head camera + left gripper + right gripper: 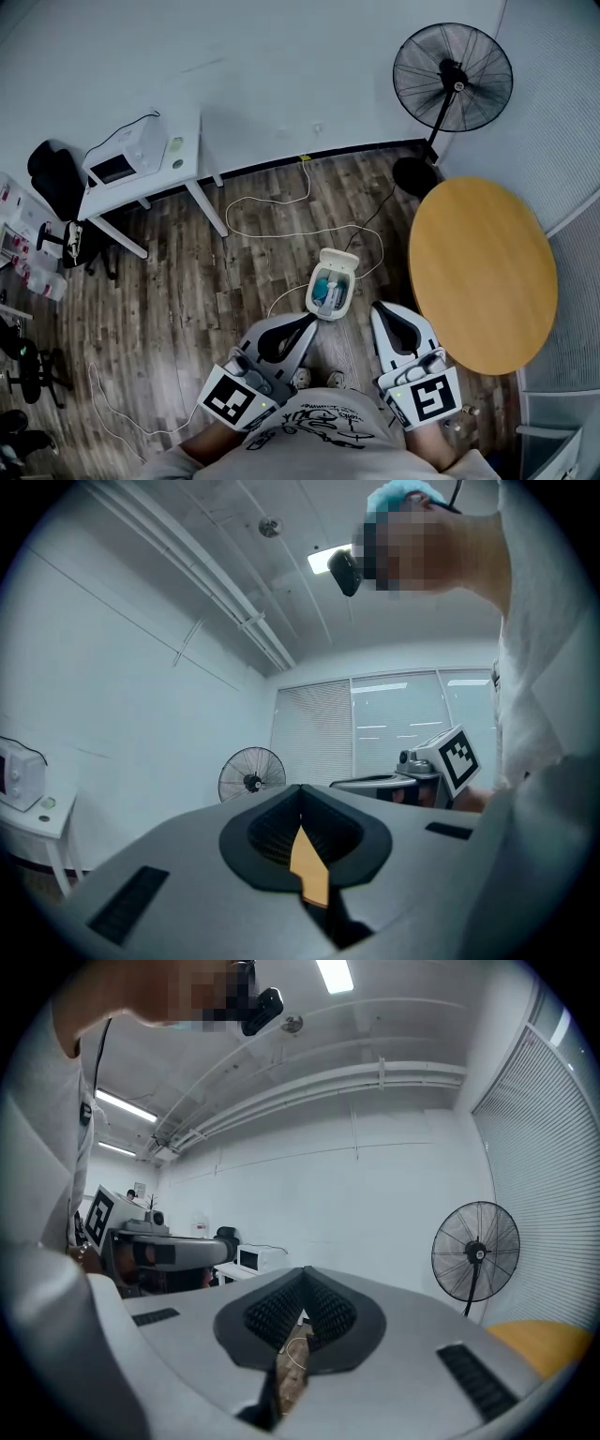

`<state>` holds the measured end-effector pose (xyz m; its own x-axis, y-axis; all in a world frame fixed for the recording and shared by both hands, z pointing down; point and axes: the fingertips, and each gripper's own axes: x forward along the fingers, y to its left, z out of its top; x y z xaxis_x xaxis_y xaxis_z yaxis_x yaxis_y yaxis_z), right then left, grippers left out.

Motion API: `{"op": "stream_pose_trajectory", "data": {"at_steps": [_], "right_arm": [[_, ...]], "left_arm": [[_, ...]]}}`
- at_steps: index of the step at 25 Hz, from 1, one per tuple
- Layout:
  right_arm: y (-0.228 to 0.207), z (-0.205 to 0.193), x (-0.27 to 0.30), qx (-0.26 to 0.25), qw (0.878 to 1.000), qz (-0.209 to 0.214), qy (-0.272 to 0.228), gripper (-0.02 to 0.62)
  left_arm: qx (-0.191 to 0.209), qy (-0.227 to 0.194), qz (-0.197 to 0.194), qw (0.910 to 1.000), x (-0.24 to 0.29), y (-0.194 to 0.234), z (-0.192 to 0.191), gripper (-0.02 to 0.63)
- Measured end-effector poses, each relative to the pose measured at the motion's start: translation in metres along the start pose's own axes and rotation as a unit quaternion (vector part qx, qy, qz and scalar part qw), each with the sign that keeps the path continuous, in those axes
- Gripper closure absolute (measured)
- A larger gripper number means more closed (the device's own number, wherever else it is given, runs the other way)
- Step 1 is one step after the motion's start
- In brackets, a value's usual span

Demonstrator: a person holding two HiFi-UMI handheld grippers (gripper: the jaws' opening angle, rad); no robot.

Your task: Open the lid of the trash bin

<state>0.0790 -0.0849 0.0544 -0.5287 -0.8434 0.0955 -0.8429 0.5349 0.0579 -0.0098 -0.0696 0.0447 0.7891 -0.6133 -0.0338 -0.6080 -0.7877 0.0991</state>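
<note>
The left gripper [300,328] and right gripper [382,315] were held low, 1 on either side of the person's torso [323,433], well apart and pointing forward. The left one angled inward toward the right; the right one pointed nearly straight ahead. On each, the 2 jaws were closed tip to tip, with nothing between them. Their marker cubes [232,400] sat nearest the body.

No readable text, label or number anywhere.

Floor [178,300]: wood planks.
Trash bin [331,284]: just ahead of left gripper [302,325], lid up.
White cable [281,230]: looped beyond bin.
Fan [415,175]: well ahead of right gripper [382,311].
</note>
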Motion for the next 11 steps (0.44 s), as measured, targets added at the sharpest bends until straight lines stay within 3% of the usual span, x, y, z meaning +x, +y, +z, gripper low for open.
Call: {"op": "stream_pose_trajectory", "data": {"at_steps": [6,11], "right_arm": [[-0.0025,0.0002,-0.0012,0.004,1.0,0.0,0.001,0.589],[-0.0042,-0.0027,-0.0011,0.003,1.0,0.003,0.003,0.589]], "left_arm": [[0.004,-0.01,0.001,0.9999,0.0029,0.0004,0.0025,0.591],[-0.005,0.009,0.001,0.9999,0.0069,-0.0017,-0.0051,0.591]]}}
